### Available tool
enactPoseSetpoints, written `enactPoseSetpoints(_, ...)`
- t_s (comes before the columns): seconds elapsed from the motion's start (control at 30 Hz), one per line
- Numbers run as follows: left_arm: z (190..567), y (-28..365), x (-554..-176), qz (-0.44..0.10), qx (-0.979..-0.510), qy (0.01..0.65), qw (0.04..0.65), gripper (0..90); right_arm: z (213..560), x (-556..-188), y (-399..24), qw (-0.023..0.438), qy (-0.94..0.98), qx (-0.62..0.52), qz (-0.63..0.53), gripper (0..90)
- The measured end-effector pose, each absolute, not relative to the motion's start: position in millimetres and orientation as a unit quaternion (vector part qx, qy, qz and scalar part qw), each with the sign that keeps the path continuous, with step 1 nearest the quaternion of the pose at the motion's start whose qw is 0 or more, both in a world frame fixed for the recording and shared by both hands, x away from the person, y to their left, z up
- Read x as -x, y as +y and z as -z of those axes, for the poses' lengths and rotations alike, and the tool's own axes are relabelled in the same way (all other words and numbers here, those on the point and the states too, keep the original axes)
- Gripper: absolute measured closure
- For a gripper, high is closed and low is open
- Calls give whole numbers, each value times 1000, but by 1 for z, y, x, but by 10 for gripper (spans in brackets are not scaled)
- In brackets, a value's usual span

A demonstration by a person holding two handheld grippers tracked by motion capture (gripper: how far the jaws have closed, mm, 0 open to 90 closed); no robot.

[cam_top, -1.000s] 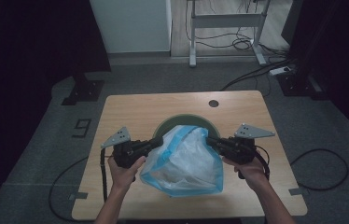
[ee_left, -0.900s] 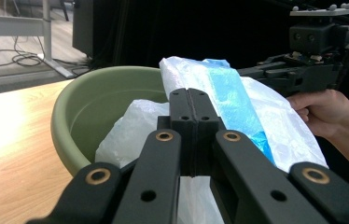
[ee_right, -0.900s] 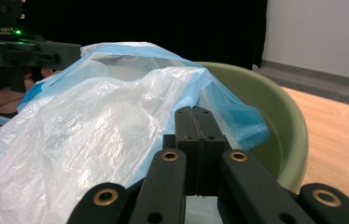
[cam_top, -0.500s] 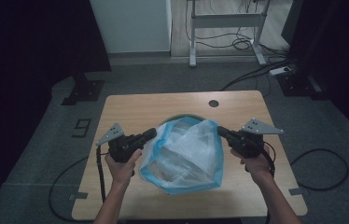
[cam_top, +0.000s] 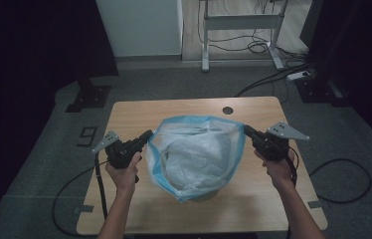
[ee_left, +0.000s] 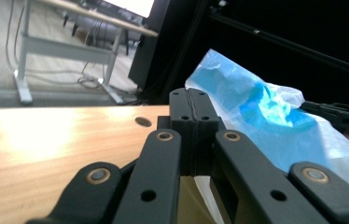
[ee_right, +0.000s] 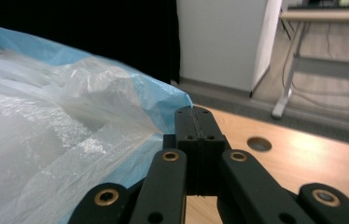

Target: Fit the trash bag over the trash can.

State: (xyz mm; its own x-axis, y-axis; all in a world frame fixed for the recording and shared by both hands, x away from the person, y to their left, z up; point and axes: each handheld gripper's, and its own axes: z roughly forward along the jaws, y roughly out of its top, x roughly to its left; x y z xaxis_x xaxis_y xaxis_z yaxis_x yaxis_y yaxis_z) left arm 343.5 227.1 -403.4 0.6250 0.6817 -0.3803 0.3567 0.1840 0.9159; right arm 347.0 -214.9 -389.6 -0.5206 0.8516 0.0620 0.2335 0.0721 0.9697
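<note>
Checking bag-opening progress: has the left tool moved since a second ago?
Yes. In the high view the left tool has shifted left, toward the table's left edge, away from the round hole, stretching the bag's mouth wider.

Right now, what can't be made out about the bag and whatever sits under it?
- Object under the plastic bag: high view, the bag drapes over it, leaving a dark sliver at its lower edge.
- Film between the pads: left gripper and right gripper jaws are pressed shut, hiding the pinched edge.
- Bag's contents: translucent folds blur them.
</note>
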Motion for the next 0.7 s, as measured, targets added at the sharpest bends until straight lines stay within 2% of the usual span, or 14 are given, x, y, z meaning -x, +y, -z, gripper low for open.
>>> enactPoseSetpoints(0.23,423,230,-358,-109,-633,442,626,897,415,-377,-213,220,695,-457,-510,891)
enactPoseSetpoints(0.5,441,225,-362,-98,-662,450,592,899,448,-382,-202,186,713,-465,-490,892)
enactPoseSetpoints(0.7,448,220,-366,-79,-678,463,565,898,457,-381,-194,172,723,-464,-482,892)
